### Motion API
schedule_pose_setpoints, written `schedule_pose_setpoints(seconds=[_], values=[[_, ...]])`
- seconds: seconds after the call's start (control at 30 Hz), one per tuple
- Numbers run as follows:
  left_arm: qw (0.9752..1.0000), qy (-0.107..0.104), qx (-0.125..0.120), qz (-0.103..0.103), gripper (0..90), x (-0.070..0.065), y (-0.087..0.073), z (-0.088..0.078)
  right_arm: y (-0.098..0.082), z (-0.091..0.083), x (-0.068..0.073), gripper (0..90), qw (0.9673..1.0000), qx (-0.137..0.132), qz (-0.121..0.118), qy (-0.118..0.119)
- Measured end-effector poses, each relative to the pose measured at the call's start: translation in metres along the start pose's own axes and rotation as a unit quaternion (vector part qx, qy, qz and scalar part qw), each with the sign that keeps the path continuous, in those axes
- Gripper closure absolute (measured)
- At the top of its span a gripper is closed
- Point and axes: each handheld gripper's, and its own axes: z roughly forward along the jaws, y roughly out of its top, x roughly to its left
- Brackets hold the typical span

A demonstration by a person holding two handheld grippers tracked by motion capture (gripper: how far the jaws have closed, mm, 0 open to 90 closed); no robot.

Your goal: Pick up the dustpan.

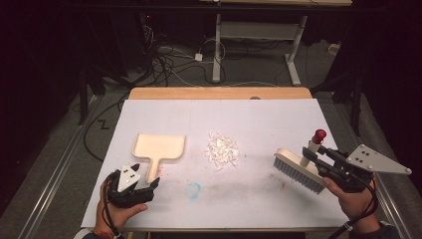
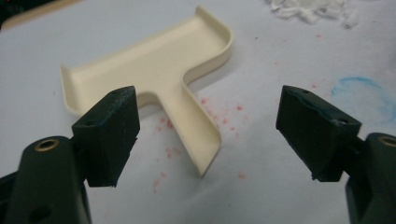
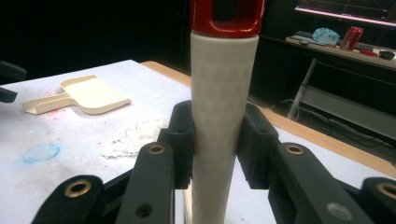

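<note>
**Brush gripped at the right, dustpan waiting at the left**

The left hand (image 1: pixel 117 211) rests low at the near left edge of the desk (image 1: pixel 278 112), its gripper (image 1: pixel 149 188) pointing toward the far side. The jaws stand wide apart with nothing between them, just short of the dustpan's handle. The cream dustpan (image 1: pixel 159 148) lies flat on the white sheet, handle toward the person, its open mouth toward the far edge.

The right hand (image 1: pixel 356 201) is at the near right corner, close to the desk's right edge. Its gripper (image 1: pixel 309 155) reaches left, jaws clamped on the brush's pale handle below its red cap (image 1: pixel 319 134). The brush (image 1: pixel 297 170) has its bristle head pointing toward the middle of the desk.

A small pile of white scraps (image 1: pixel 222 150) sits between dustpan and brush, apart from both. Bare sheet lies open around the pile and along the far edge.
</note>
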Motion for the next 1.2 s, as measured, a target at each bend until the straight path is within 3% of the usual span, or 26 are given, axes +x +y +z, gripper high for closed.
schedule_pose_setpoints(seconds=[0.03,0.13,0.17,0.2,0.27,0.3,0.4,0.47,0.57,0.87,1.0,1.03,1.13,1.2], values=[[0.9996,0.001,0.017,-0.024,20.8,-0.001,-0.001,0.003,0.000,0.001,0.000,70.2,1.0000,0.003,-0.001,0.000],[0.9987,0.003,0.032,-0.039,21.6,-0.001,0.000,0.009,0.000,0.004,0.001,70.2,1.0000,0.007,-0.007,0.001],[0.9968,0.013,0.041,-0.068,22.0,0.002,0.002,0.016,0.000,0.004,0.001,70.2,1.0000,0.007,-0.007,0.000],[0.9968,0.013,0.041,-0.068,23.0,0.002,0.002,0.016,0.000,0.004,0.001,70.2,1.0000,0.007,-0.007,0.000],[0.9948,-0.003,0.049,-0.090,24.6,0.007,0.004,0.026,0.000,0.005,0.000,70.2,0.9999,0.008,-0.010,-0.001],[0.9932,0.003,0.075,-0.089,25.7,0.010,0.007,0.042,0.000,0.005,0.000,70.2,0.9999,0.008,-0.011,-0.003],[0.9920,0.011,0.086,-0.091,28.5,0.013,0.010,0.052,0.001,0.003,-0.002,70.2,0.9998,0.008,-0.015,-0.011],[0.9910,0.001,0.089,-0.100,32.1,0.019,0.014,0.060,0.001,0.002,-0.004,70.2,0.9998,0.007,-0.014,-0.015],[0.9899,0.001,0.104,-0.096,35.0,0.026,0.020,0.075,0.000,0.001,-0.005,70.2,0.9998,0.007,-0.010,-0.017],[0.9882,0.013,0.114,-0.102,43.7,0.029,0.028,0.083,-0.005,0.005,-0.007,70.2,0.9998,0.008,0.003,-0.019],[0.9882,0.020,0.112,-0.102,59.1,0.031,0.028,0.082,-0.005,0.006,-0.007,70.2,0.9997,0.011,0.006,-0.019],[0.9882,0.020,0.112,-0.102,63.1,0.031,0.028,0.082,-0.005,0.006,-0.006,70.2,0.9997,0.011,0.005,-0.020],[0.9887,0.006,0.107,-0.105,63.6,0.035,0.026,0.082,-0.005,0.007,-0.006,70.2,0.9997,0.012,0.002,-0.019],[0.9893,0.003,0.111,-0.095,63.7,0.036,0.028,0.082,-0.006,0.008,-0.006,70.2,0.9997,0.015,0.003,-0.018]])
